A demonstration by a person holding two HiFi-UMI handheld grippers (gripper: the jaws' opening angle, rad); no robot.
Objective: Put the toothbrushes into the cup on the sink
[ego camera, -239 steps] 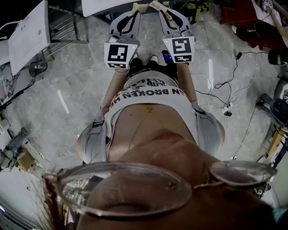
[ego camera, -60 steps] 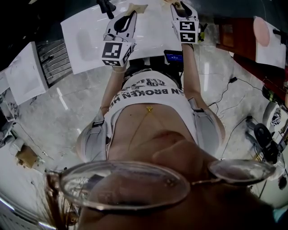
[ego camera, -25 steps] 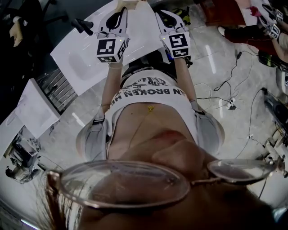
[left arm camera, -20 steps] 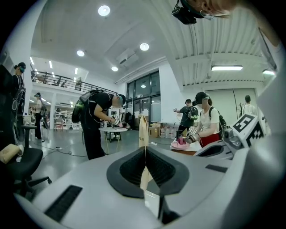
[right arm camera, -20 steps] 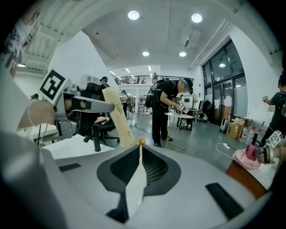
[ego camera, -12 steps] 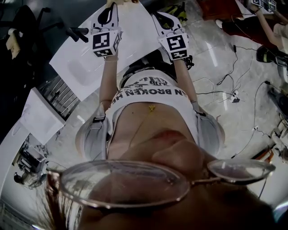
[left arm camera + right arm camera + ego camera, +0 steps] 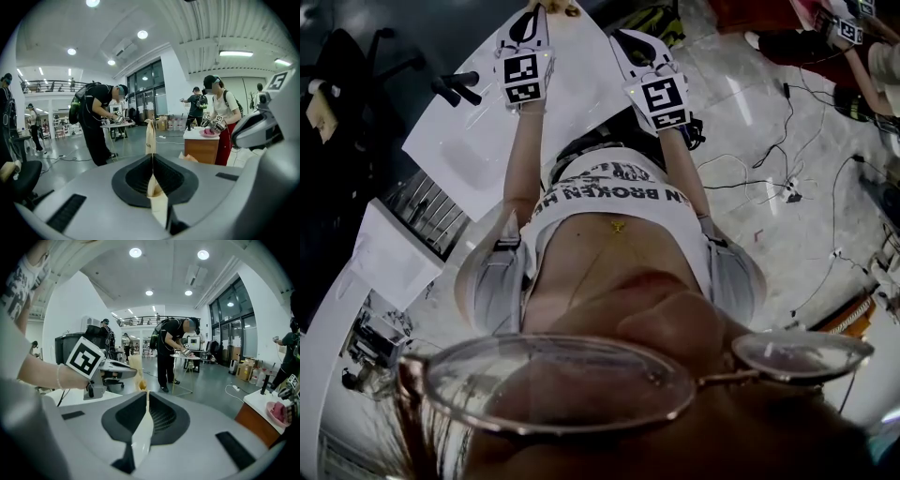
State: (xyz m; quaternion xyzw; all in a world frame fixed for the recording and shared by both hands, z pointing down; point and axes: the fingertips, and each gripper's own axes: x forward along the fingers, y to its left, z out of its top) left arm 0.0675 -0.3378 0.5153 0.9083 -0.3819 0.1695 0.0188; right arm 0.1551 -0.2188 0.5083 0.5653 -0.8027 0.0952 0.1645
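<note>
Item 1, shirt (image 7: 614, 187): nearest, centre of the head view; the person stands at the desk edge.
Item 2, left gripper (image 7: 150, 140): held up at 12 o'clock in the head view; its own view shows the 2 jaws pressed together with nothing between them.
Item 3, right gripper (image 7: 143, 383): at 1 o'clock, near the left one; jaws likewise closed flat on each other, empty.
Item 4, desk (image 7: 581, 84): white, under both grippers, running from 12 o'clock down towards 10 o'clock.
Item 5, sink (image 7: 476, 161): shallow basin set in the desk at 10 o'clock; black tap (image 7: 455, 89) at its far edge.
Item 6, cables (image 7: 769, 183): on the grey floor at 2 o'clock; both gripper views look out over a hall with other people (image 7: 101, 122).
Toothbrushes and cup: in none of the 3 views; their place cannot be told.
Progress, as judged: nothing picked up; 0 toothbrushes seen in any cup; finding, grasping and placing are all left.
</note>
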